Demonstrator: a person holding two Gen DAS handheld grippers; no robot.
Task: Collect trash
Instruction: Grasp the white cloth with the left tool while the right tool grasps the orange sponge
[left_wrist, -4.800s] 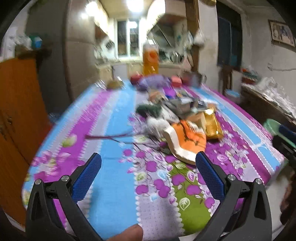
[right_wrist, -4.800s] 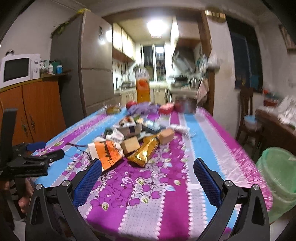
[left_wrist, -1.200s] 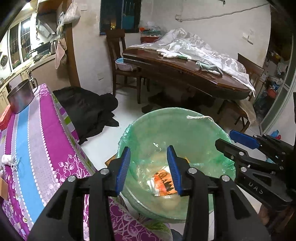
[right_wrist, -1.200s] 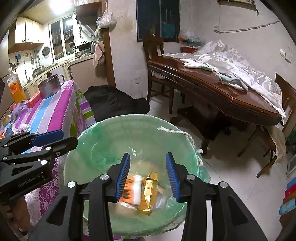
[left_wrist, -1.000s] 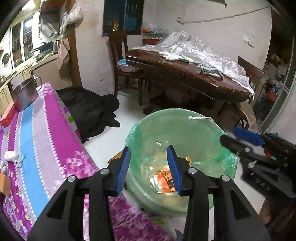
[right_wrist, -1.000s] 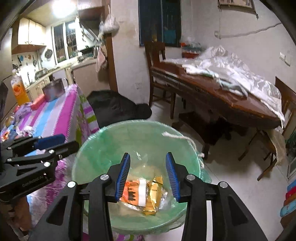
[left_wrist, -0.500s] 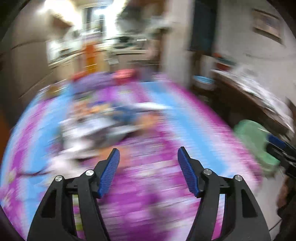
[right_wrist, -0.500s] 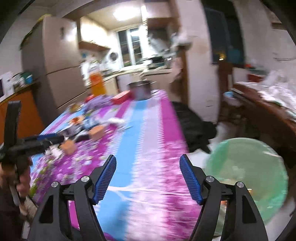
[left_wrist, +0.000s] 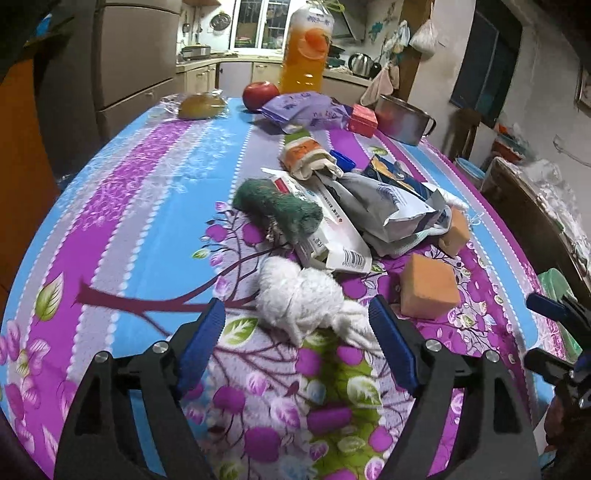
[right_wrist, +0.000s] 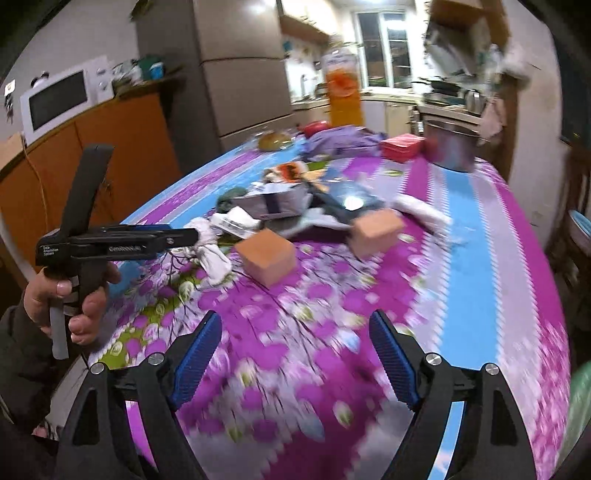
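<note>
Left tongs (left_wrist: 295, 347): wide, jaws have just been opening, nothing gripped. The white rag (left_wrist: 303, 299) sits right at the tips, between the pads but not pinched; its twisted tail trails toward your right pad. Long axis runs roughly across the jaw gap, upper-left to lower-right in the left view, so I'd roll the wrist a bit to close across the narrow way.

Right tongs (right_wrist: 295, 350): also wide, just been opening, empty, over bare cloth on the surface (right_wrist: 480, 258). Nearest trash for it is the near brown cube (right_wrist: 266, 260), ahead and slightly left, well apart from the tips. The second cube (right_wrist: 376, 230) lies further back, to the right.

Rest of the pile (green scrubber (left_wrist: 280, 210), carton (left_wrist: 332, 236), grey bag (left_wrist: 384, 206)) is beyond the rag.

Judgement: left hand is nearer its target, so the rag goes first.
</note>
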